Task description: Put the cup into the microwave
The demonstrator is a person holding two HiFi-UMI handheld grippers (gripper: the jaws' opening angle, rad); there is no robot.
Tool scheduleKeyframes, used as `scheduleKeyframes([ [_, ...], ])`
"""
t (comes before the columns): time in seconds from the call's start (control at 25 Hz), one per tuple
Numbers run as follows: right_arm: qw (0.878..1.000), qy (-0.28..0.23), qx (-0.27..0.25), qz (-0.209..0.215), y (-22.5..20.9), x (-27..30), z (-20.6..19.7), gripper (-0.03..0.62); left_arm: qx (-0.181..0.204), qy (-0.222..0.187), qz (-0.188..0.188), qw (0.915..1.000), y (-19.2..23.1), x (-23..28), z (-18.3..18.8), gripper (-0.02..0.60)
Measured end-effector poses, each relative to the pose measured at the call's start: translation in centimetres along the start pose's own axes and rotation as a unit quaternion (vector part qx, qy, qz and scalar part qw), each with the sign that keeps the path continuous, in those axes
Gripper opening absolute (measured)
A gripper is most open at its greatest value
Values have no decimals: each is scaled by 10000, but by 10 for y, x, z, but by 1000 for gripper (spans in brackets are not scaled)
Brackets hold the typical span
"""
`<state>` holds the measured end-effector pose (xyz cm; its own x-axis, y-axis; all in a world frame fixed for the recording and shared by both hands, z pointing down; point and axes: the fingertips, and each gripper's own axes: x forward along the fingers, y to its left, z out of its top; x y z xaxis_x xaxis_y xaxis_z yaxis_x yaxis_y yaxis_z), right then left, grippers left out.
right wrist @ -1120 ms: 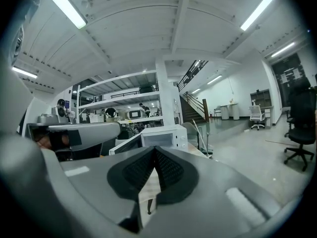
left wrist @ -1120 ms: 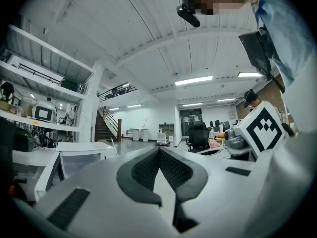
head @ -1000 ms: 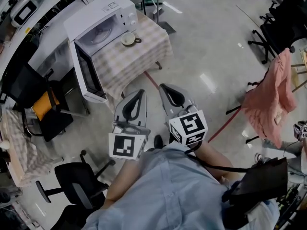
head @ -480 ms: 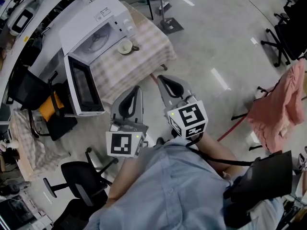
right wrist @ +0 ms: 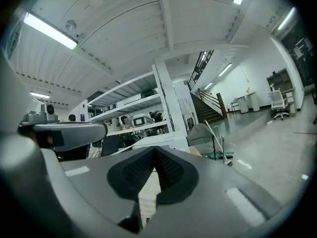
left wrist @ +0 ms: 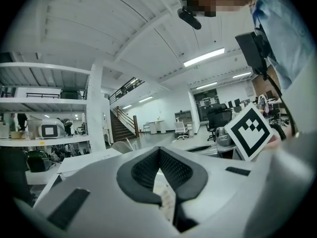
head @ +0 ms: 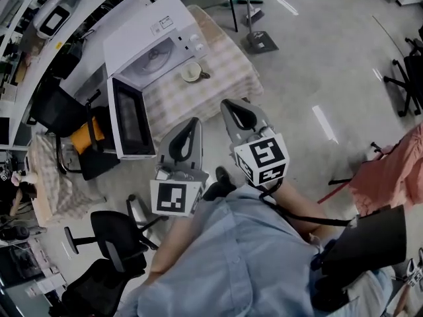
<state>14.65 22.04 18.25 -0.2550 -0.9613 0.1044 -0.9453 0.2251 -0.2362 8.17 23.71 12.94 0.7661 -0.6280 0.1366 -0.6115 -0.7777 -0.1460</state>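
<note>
Both have advanced toward the checked-cloth table [head: 228,65]: left gripper [head: 193,123] and right gripper [head: 229,105] pinched together, empty. The pale round cup [head: 192,72] stands upright there before the open white microwave [head: 149,33], handle rightward.

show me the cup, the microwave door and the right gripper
cup [head: 192,72]: head view, on the inside of its bowl
microwave door [head: 133,117]: head view, on the dark window of the open door
right gripper [head: 229,104]: head view, at the tips of its closed jaws
</note>
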Motion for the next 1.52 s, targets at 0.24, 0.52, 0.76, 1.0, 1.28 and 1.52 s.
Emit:
scheduleKeyframes([
  [0.24, 9997, 151, -45, 172, -5, 26, -7, 3, -115, 41, 208, 9997, 19, 9, -12, 5],
  [0.52, 9991, 206, -321, 189, -10, 59, -2, 3, -286, -217, 446, 9984, 58, 22, -15, 5],
  [0.76, 9988, 325, -378, -18, -27, 97, -5, 3, -468, -275, 387, 9978, 97, 53, -26, 5],
  [1.0, 9981, 464, -362, -154, -36, 152, -14, 3, -490, -125, 144, 9986, 138, 87, -47, 5],
  [1.28, 9974, 488, -536, -39, -38, 216, -12, 3, -684, -293, 83, 9972, 194, 127, -59, 5],
  [1.52, 9965, 555, -618, 38, -40, 250, -13, 3, -814, -268, 19, 9963, 222, 149, -71, 5],
])
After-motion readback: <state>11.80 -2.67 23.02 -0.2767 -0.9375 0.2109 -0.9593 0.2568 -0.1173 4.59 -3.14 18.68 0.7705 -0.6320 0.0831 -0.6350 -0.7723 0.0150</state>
